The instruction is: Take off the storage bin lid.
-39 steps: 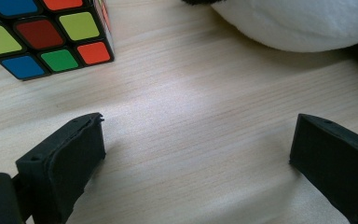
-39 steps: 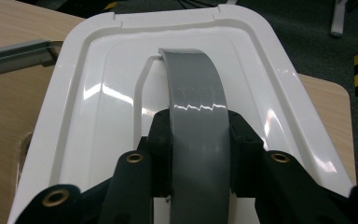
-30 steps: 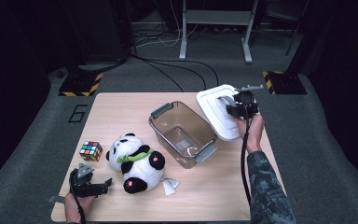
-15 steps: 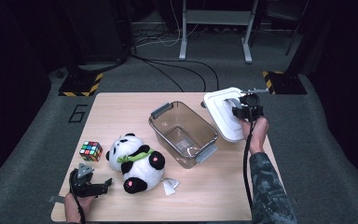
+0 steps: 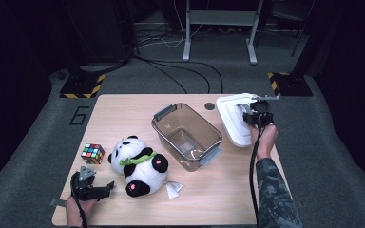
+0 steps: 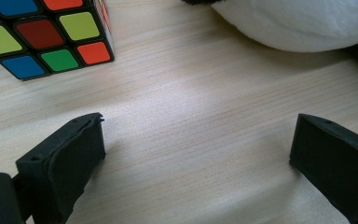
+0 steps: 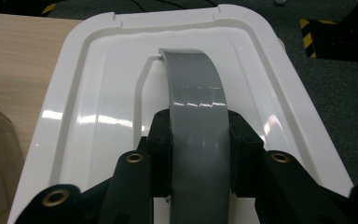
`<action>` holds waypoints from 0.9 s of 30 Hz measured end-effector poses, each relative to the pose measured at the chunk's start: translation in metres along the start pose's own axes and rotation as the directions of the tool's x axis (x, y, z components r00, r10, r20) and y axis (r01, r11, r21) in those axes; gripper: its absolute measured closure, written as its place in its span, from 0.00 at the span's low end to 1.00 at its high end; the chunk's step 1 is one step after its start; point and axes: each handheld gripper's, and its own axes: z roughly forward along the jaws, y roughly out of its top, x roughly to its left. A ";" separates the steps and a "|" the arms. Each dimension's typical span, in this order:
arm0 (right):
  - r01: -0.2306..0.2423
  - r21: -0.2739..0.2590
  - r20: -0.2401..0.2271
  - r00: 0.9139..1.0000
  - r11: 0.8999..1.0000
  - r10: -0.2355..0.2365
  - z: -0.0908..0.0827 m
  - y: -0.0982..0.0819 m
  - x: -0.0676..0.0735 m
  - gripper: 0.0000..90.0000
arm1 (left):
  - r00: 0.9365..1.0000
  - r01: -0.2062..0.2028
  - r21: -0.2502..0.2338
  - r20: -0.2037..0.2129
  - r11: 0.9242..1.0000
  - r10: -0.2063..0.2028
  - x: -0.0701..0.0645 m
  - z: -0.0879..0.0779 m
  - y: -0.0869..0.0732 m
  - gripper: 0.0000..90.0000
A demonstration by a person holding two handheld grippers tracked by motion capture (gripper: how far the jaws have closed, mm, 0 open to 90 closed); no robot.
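My right gripper (image 5: 255, 117) is shut on the grey arched handle (image 7: 193, 88) of a white plastic lid (image 5: 232, 126). The lid sits low at the table's far right corner, partly past the edge. In the right gripper view the jaws of the right gripper (image 7: 198, 127) clamp the handle from both sides over the lid (image 7: 98, 93). My left gripper (image 5: 103, 189) rests open on the wood at the front left. In the left gripper view its jaws (image 6: 198, 140) stand wide apart with bare table between them. A colourful puzzle cube (image 6: 46, 35) and a plush panda (image 6: 298, 23) lie just beyond.
A clear plastic bin (image 5: 185, 135) with grey latches stands empty mid-table, left of the lid. The panda (image 5: 138, 164) lies between the bin and the cube (image 5: 92, 153), with a white tag (image 5: 173, 190) beside it. Cables and black-and-yellow floor blocks lie beyond the table (image 5: 123, 107).
The right gripper has carried the lid down and a little to the right, toward the table's right edge. The left gripper has stayed put.
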 end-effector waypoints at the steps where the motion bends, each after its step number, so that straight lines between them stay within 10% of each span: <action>1: -0.003 0.001 0.001 1.000 1.000 0.003 0.001 -0.002 -0.001 0.74 | 1.000 0.000 0.000 0.000 1.000 0.000 0.000 0.000 0.000 0.03; 27: -0.086 0.064 0.056 0.995 0.994 0.082 0.038 -0.053 -0.009 0.74 | 1.000 0.000 0.000 0.000 1.000 0.000 0.000 0.000 0.000 0.03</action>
